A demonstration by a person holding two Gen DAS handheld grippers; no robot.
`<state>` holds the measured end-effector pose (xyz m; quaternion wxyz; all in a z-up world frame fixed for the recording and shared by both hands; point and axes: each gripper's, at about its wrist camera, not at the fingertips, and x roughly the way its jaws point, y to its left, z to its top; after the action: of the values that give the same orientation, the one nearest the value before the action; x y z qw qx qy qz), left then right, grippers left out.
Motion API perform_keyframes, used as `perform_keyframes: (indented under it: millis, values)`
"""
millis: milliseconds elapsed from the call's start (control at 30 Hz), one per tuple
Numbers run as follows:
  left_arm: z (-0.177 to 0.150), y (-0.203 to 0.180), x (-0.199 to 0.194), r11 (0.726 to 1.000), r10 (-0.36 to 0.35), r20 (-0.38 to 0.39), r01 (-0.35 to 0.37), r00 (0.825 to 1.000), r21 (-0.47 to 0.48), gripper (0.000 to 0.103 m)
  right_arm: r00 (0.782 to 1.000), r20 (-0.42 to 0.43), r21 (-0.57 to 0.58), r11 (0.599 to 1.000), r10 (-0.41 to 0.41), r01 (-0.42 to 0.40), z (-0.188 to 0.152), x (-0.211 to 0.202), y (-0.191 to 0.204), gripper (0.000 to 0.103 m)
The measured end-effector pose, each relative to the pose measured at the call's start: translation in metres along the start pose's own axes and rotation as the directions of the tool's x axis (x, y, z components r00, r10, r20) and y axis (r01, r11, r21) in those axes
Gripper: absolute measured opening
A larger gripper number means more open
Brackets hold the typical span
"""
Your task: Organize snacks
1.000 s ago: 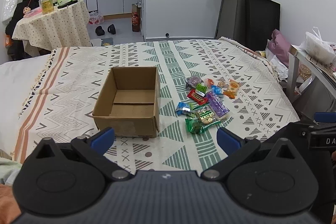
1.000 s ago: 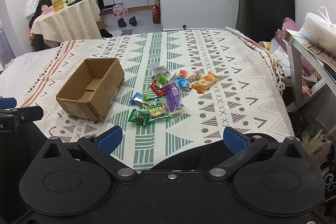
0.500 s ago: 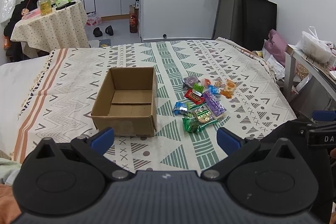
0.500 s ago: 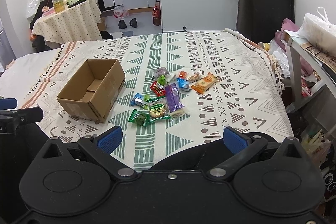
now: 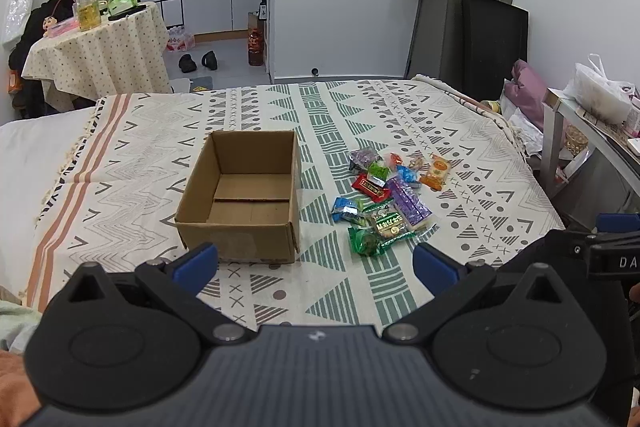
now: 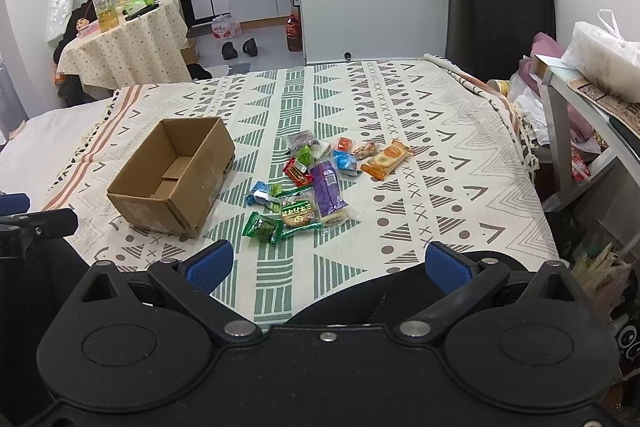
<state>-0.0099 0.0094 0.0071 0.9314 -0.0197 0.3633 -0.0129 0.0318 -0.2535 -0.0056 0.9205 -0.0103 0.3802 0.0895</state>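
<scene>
An open, empty cardboard box [image 5: 240, 199] [image 6: 176, 175] sits on the patterned cloth. To its right lies a cluster of several wrapped snacks: a purple pack [image 5: 408, 201] [image 6: 326, 193], a green pack [image 5: 364, 241] [image 6: 260, 227], a red bar [image 5: 370, 185], a blue candy [image 5: 344, 209] and an orange pack [image 5: 438, 171] [image 6: 386, 159]. My left gripper [image 5: 316, 263] hangs open in front of the box, short of it, with nothing between its fingers. My right gripper [image 6: 328, 261] is open too, short of the snack pile and holding nothing.
The cloth covers a bed [image 5: 120, 163] whose right edge drops to a cluttered gap and a grey side table [image 6: 580, 99] with a white bag. A round table [image 5: 96, 51] with bottles stands at the back left. A dark panel [image 6: 508, 11] leans on the far wall.
Both views have drawn back and risen slightly, so the box and snacks look a little farther away. Nothing on the cloth has moved. Both grippers stay open.
</scene>
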Motion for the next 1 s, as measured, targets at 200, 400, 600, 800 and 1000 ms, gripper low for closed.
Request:
perform_keyframes:
  millis: [200, 400, 600, 800, 1000]
  values:
    - [0.002, 0.001, 0.0, 1.0, 0.001, 0.002, -0.001, 1.0, -0.002, 0.103, 1.0, -0.002, -0.001, 1.0, 0.004, -0.004, 0.0, 0.001, 0.001, 0.103]
    - [0.001, 0.0, 0.002, 1.0, 0.004, -0.005, -0.004, 1.0, -0.002, 0.103, 1.0, -0.007, -0.005, 1.0, 0.007, -0.007, -0.002, 0.006, 0.004, 0.103]
    - [-0.001, -0.004, 0.006, 1.0, 0.013, -0.008, -0.013, 1.0, 0.013, 0.103, 1.0, -0.004, -0.004, 1.0, 0.011, -0.011, -0.003, 0.008, 0.004, 0.103]
    - [-0.002, -0.005, 0.014, 1.0, 0.01, -0.017, -0.01, 1.0, 0.011, 0.103, 1.0, 0.0, 0.005, 1.0, 0.003, -0.003, -0.002, 0.012, -0.002, 0.103]
    - [0.003, -0.007, 0.026, 1.0, 0.006, -0.029, -0.006, 1.0, -0.005, 0.103, 1.0, -0.012, 0.009, 1.0, 0.001, -0.001, -0.001, 0.021, -0.006, 0.103]
